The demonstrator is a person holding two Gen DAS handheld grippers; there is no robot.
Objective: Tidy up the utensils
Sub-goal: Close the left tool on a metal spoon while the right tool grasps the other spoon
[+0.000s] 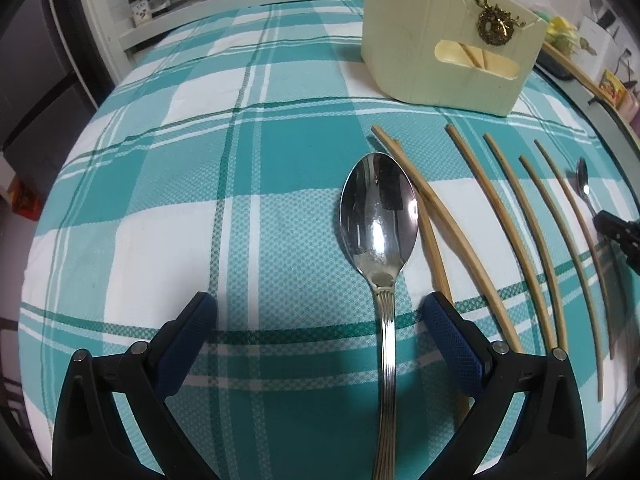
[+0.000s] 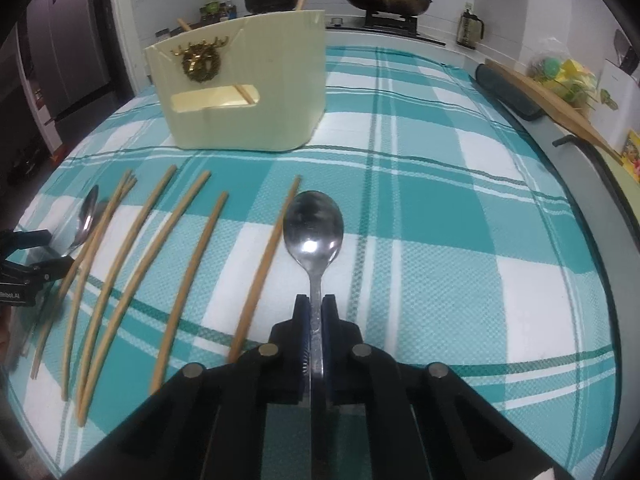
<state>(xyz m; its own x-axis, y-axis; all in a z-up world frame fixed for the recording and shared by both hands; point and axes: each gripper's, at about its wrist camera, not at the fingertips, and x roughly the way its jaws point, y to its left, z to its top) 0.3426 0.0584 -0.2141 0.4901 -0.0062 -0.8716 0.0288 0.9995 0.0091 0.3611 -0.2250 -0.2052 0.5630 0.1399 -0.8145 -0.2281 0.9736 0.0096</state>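
Pinching a spoon by its handle, the right hand-held gripper (image 2: 316, 304) had its steel.

Nearest, its jaws were pressed onto the slim handle of the small spoon (image 2: 314, 226), bowl pointing ahead over the checked counter (image 2: 460, 240). The left hand-held gripper (image 1: 320, 312) stood spread wide around the ribbed handle of the large spoon (image 1: 378, 220), not touching it. Stiff, slick metal, likely to swivel unless taken mid-handle. Beyond lay loose chopsticks (image 2: 188, 276), light and prone to roll. Farthest, the cream holder (image 2: 248, 100) waited upright, with a few sticks inside.
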